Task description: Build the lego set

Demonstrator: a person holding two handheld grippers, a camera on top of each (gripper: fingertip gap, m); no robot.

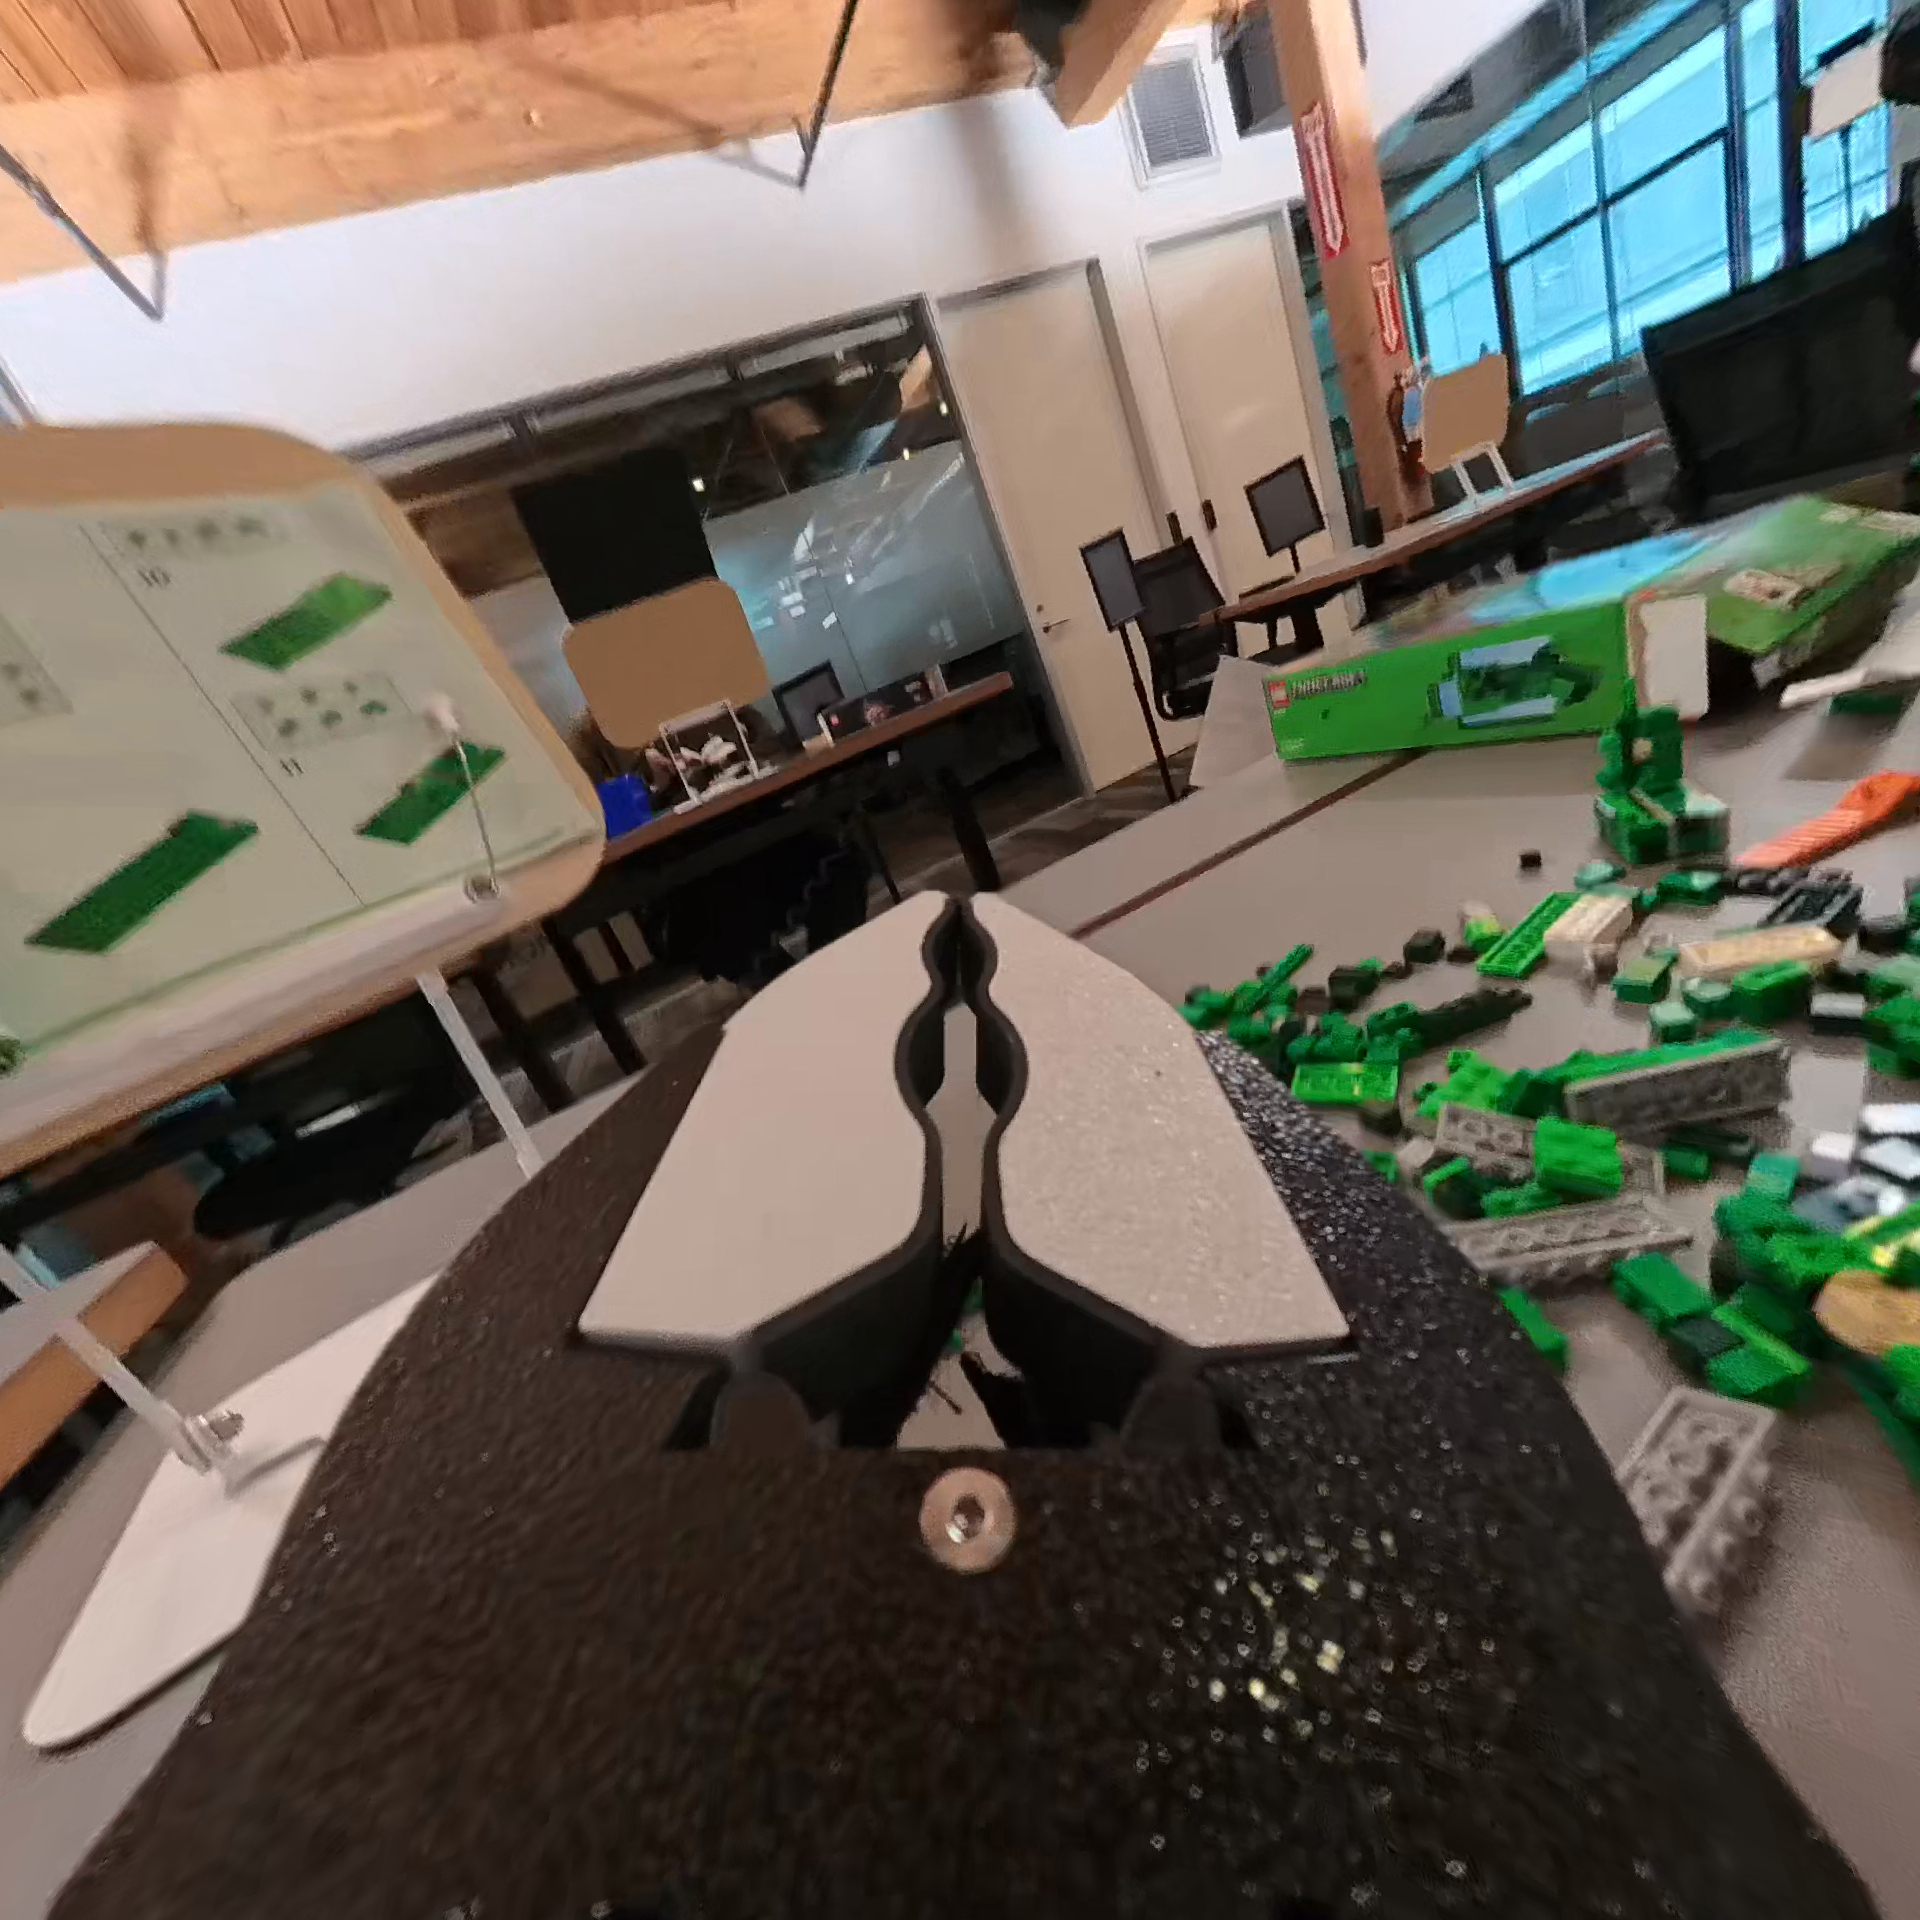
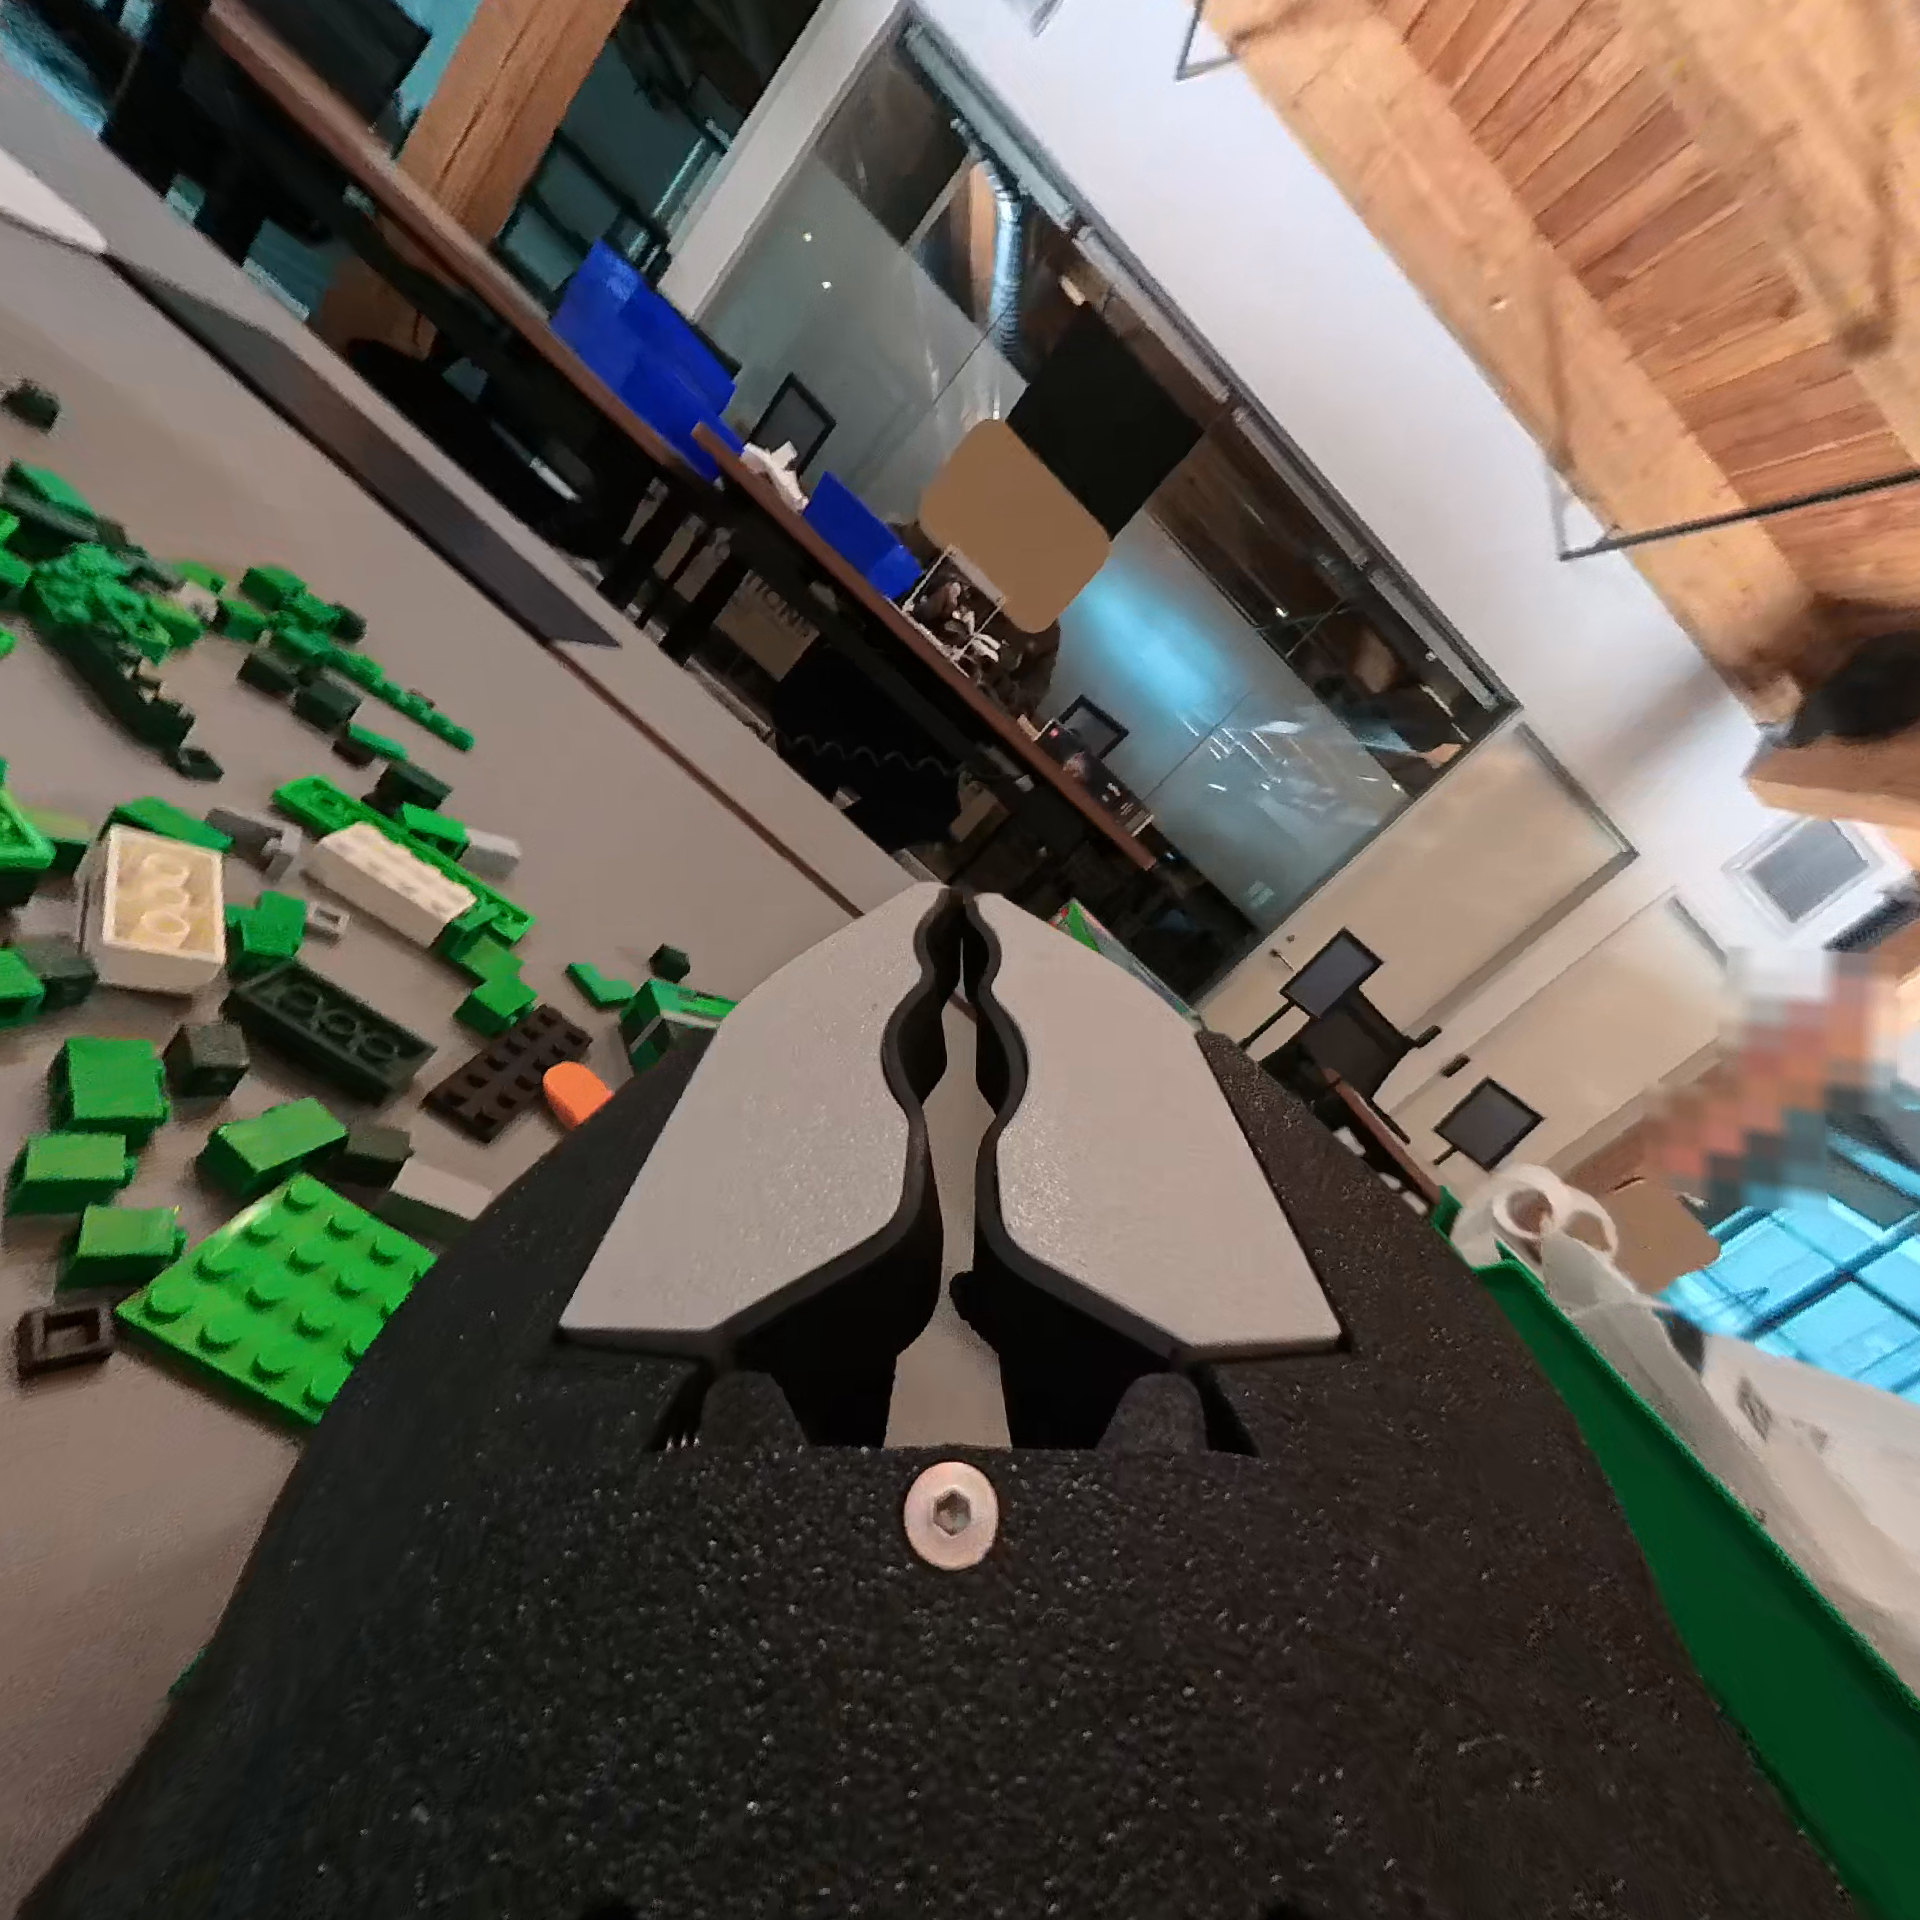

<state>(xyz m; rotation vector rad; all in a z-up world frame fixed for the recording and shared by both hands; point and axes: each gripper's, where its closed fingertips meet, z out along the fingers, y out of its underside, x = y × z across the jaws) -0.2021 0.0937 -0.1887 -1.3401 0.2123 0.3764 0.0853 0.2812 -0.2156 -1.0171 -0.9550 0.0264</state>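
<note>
My left gripper (image 1: 961, 914) is shut and empty, raised above the grey table (image 1: 1299, 862) and pointing into the room. Loose green, grey and tan bricks (image 1: 1558, 1091) lie scattered to its right. A small green built piece (image 1: 1647, 790) stands behind them. My right gripper (image 2: 956, 904) is shut and empty, tilted, above the table. To its left lie loose bricks: a green square plate (image 2: 275, 1294), a white brick (image 2: 156, 920), a dark green brick (image 2: 332, 1029) and a black plate (image 2: 509, 1070).
An open instruction booklet (image 1: 208, 748) stands on a clear stand at the left. The green set box (image 1: 1455, 675) lies at the back right. An orange brick separator (image 1: 1829, 821) lies near the bricks. A green box edge with plastic bags (image 2: 1621, 1382) is at right. Desks and monitors stand beyond. The grippers' ends are close to 35 cm from one another. To the black plate (image 2: 509, 1070): right tips about 12 cm, left tips about 35 cm. It turns up in the left wrist view (image 1: 1758, 880) as well. The dark green brick (image 2: 332, 1029) sits 12 cm or so from the ends of my right fingers. About 12 cm separates my right fingertips from the small green built piece (image 1: 1647, 790).
</note>
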